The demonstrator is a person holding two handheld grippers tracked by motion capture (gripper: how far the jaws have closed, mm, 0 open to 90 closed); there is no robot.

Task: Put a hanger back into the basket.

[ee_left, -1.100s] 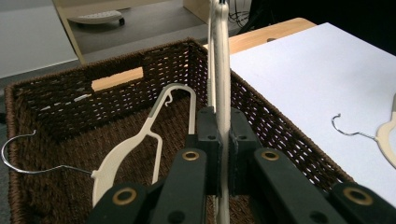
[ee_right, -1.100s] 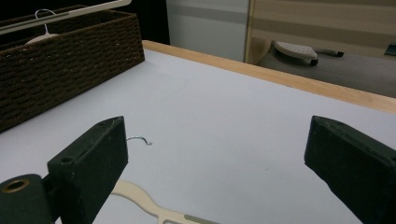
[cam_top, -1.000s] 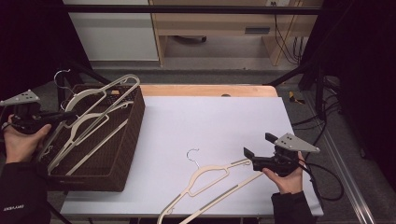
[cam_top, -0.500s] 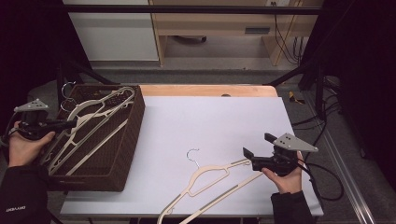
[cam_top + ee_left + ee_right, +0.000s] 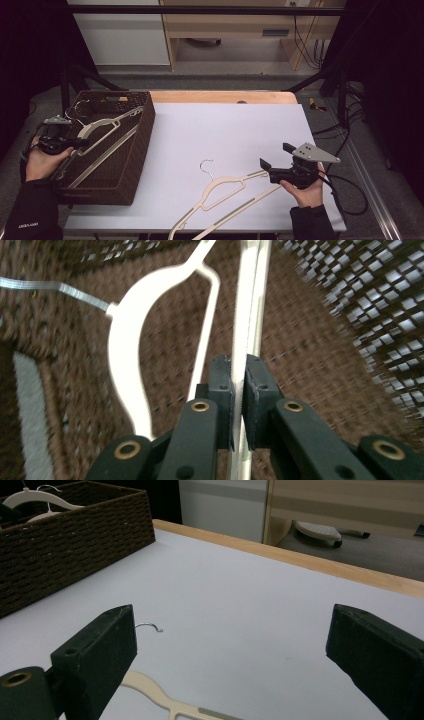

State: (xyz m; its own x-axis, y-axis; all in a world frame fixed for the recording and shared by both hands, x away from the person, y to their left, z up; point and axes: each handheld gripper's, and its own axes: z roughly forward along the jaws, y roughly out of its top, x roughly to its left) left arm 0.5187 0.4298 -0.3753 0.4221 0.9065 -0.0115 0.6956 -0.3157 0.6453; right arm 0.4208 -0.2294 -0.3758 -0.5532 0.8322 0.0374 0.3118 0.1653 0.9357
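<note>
Brown woven basket (image 5: 131,165) sat at the left. Left claw (image 5: 239,390) pinched a thin white hanger (image 5: 125,345) bar inside. Right claw (image 5: 230,665) stood wide open above the smooth desk (image 5: 235,130).

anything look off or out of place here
One cream hanger lies loose on the white table, with one end poking past the near edge, while another hanger sits tilted in the brown basket, pinched by the left gripper. The right gripper is open beside the loose one. Nothing looks damaged.
</note>
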